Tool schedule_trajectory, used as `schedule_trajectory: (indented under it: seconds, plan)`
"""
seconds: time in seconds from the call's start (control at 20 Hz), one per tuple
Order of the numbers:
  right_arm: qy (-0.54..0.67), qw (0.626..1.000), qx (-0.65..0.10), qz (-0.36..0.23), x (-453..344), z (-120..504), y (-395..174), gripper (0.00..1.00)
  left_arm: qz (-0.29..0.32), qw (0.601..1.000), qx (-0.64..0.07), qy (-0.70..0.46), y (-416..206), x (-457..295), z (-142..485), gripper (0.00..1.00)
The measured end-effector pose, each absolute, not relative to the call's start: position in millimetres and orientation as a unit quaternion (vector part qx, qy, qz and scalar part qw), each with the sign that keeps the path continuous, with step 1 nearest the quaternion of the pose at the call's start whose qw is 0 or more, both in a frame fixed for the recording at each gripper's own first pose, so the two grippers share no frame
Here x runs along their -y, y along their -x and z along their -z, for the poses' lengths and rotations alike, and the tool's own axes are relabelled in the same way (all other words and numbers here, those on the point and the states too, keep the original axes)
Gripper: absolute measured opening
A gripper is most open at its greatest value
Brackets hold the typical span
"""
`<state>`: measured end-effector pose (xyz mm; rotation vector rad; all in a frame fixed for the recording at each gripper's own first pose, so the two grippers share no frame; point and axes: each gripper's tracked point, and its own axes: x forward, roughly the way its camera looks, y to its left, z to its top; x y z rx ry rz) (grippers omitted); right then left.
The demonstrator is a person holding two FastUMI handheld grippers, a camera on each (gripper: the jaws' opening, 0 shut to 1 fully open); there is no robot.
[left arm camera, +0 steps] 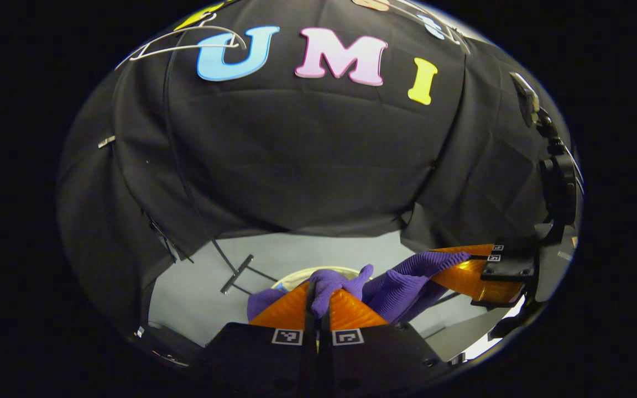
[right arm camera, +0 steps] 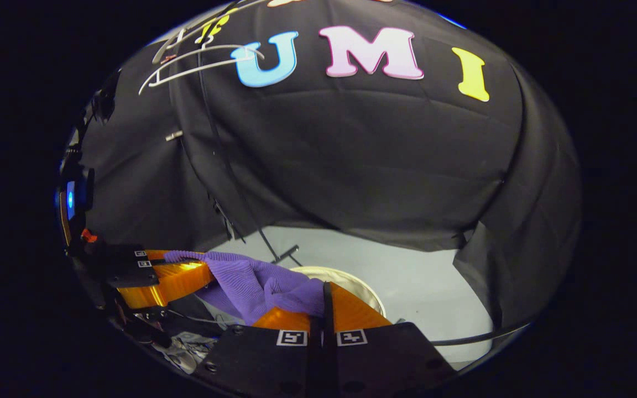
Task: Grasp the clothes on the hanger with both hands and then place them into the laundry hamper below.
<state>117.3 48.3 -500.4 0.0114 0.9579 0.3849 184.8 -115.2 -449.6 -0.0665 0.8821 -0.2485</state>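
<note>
A purple knitted garment (left arm camera: 401, 284) stretches between both grippers above the floor. In the left gripper view my left gripper (left arm camera: 318, 293) is shut on one bunched end of it, and my right gripper (left arm camera: 470, 265) grips the other end at the right. In the right gripper view my right gripper (right arm camera: 327, 296) is shut on the purple garment (right arm camera: 257, 282), with my left gripper (right arm camera: 186, 273) pinching the far end at the left. The round, pale-rimmed laundry hamper (right arm camera: 351, 279) sits on the floor just behind the fingers; its rim (left arm camera: 318, 271) peeks out above the garment. An empty white hanger (right arm camera: 197, 61) hangs at the upper left.
Black cloth walls close in the booth on all sides. The floor (right arm camera: 423, 282) is pale grey. A thin black stand pole (left arm camera: 186, 182) runs down to a metal foot (left arm camera: 236, 273) left of the hamper. A white hanger (left arm camera: 186, 44) hangs high up.
</note>
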Motion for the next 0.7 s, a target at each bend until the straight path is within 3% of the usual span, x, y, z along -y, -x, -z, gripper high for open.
schedule_trajectory:
  seconds: [0.35, 0.55, 0.6, 0.65, 0.7]
  plan:
    - [0.031, 0.828, -0.532, -0.174, -32, 563, -81, 0.05, 0.108, 0.849, -0.517, 0.019, -144, 117, 538, 0.07]
    - [0.031, 0.811, -0.56, -0.167, -25, 583, -68, 0.05, 0.098, 0.825, -0.557, 0.017, -124, 107, 559, 0.07]
    - [0.023, 0.808, -0.565, -0.164, -23, 584, -63, 0.08, 0.104, 0.822, -0.559, 0.022, -124, 111, 565, 0.07]
    - [0.015, 0.81, -0.565, -0.16, -25, 585, -64, 0.22, 0.109, 0.822, -0.558, 0.025, -124, 114, 561, 0.21]
    - [0.009, 0.812, -0.562, -0.157, -25, 584, -66, 0.41, 0.106, 0.822, -0.559, 0.018, -126, 112, 566, 0.35]
